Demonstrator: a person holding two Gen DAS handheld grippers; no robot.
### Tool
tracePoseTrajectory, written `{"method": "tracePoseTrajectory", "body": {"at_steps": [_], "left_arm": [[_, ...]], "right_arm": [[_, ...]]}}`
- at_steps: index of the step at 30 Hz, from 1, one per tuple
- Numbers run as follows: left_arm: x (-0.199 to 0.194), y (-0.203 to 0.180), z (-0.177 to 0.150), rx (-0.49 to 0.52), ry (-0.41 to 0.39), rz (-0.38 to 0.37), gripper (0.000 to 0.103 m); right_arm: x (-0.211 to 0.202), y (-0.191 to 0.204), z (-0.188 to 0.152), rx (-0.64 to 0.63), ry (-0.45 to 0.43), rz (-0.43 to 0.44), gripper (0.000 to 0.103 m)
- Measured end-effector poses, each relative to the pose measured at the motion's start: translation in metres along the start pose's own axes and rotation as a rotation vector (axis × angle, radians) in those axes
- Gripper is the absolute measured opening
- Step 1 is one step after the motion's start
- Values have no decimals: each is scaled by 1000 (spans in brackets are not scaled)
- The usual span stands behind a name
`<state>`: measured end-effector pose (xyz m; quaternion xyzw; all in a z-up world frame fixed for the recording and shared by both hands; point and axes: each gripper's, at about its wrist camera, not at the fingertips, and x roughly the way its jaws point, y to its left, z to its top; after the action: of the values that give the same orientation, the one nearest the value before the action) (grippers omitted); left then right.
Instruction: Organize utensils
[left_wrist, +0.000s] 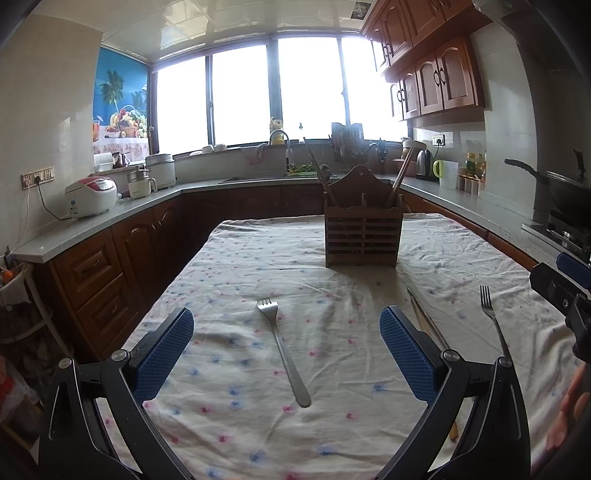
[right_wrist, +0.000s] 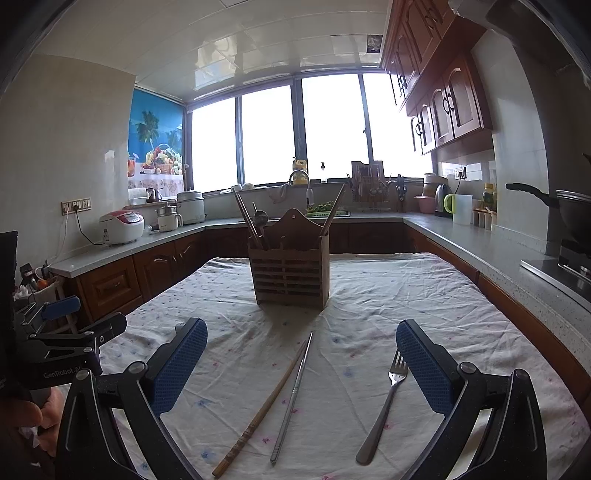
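Observation:
A wooden utensil holder (left_wrist: 364, 236) (right_wrist: 290, 271) stands on the cloth-covered table with chopsticks and a spoon in it. A metal fork (left_wrist: 284, 350) lies between the fingers of my open, empty left gripper (left_wrist: 286, 354). A second fork (left_wrist: 493, 321) (right_wrist: 384, 406) lies to the right. A wooden chopstick (right_wrist: 264, 406) and a metal chopstick (right_wrist: 293, 397) lie between the fingers of my open, empty right gripper (right_wrist: 301, 369); they also show in the left wrist view (left_wrist: 428, 325). The right gripper's body shows at the left wrist view's right edge (left_wrist: 565, 291).
The table carries a white flowered cloth (left_wrist: 240, 266) (right_wrist: 406, 295). Kitchen counters run around it with rice cookers (left_wrist: 90, 195), a sink (left_wrist: 280, 173), a kettle (right_wrist: 441, 199) and a wok on the stove (right_wrist: 570, 210). The left gripper (right_wrist: 55, 343) sits at the right wrist view's left.

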<state>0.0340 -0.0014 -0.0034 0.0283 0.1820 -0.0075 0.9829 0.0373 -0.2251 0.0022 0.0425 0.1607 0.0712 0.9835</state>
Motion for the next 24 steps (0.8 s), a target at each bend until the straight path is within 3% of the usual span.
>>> {"method": "tracePoseTrajectory", "body": {"at_steps": [24], "left_arm": [[2, -3, 7, 20, 4, -17, 103]], "right_arm": [[-1, -5, 2, 14, 1, -13, 103]]}}
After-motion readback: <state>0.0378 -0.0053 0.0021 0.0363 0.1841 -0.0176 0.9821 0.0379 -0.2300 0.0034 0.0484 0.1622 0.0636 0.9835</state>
